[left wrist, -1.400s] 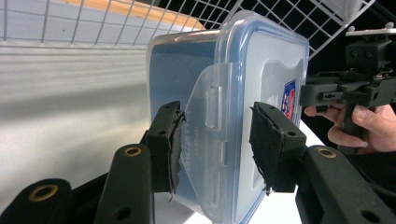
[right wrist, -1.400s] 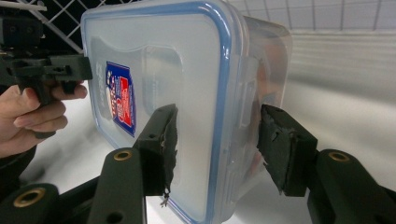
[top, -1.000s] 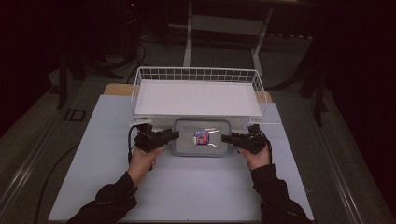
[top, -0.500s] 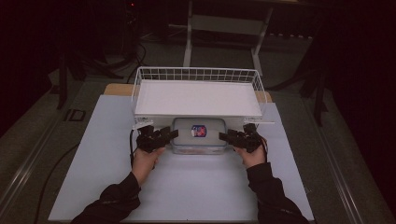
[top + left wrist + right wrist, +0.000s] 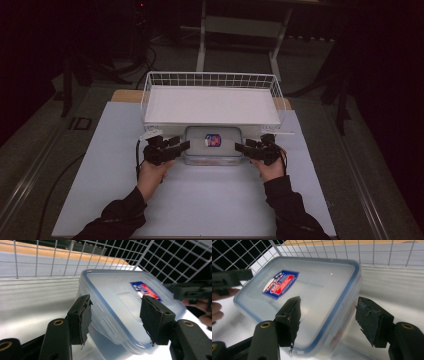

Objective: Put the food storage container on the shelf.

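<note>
A clear lidded plastic container (image 5: 212, 145) with a blue-and-red label (image 5: 213, 140) lies flat on the white table (image 5: 200, 200), just in front of the white wire basket (image 5: 210, 82); the left gripper (image 5: 176, 146) flanks its left end and the right gripper (image 5: 245, 147) its right end, each pointing inward, roughly level; both forearms enter from below, hands (image 5: 152, 172) under the gripper bodies; both pairs of jaws have just been opening and stand apart, the container's edge between the pads (image 5: 81, 315) without pressure.
</note>
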A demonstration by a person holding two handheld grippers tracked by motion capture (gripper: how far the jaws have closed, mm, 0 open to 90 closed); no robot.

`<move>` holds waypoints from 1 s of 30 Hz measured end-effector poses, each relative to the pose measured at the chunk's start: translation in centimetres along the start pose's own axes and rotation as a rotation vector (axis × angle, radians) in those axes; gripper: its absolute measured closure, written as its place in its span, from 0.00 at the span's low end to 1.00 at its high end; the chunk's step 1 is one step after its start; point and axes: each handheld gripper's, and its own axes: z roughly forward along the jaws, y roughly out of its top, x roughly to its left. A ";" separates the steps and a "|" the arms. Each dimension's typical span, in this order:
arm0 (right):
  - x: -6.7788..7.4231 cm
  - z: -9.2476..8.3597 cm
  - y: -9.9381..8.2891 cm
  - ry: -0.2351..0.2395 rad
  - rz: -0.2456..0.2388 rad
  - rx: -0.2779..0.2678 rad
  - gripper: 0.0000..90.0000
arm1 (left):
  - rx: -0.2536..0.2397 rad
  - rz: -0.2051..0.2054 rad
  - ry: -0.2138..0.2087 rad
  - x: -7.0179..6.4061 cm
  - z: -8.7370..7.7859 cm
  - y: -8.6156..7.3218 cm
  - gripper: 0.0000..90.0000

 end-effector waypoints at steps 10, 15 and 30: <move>1.6 -2.4 -0.9 0.034 -0.049 -0.052 0.41 | 0.020 0.045 -0.062 -1.2 -2.8 -0.1 0.41; 3.1 -3.4 -1.3 0.052 -0.092 -0.059 0.42 | 0.039 0.050 -0.143 -1.7 -3.8 -0.5 0.27; 6.6 -2.5 -3.3 0.112 -0.154 -0.020 0.71 | 0.036 0.110 -0.140 -2.1 -6.4 -2.0 0.00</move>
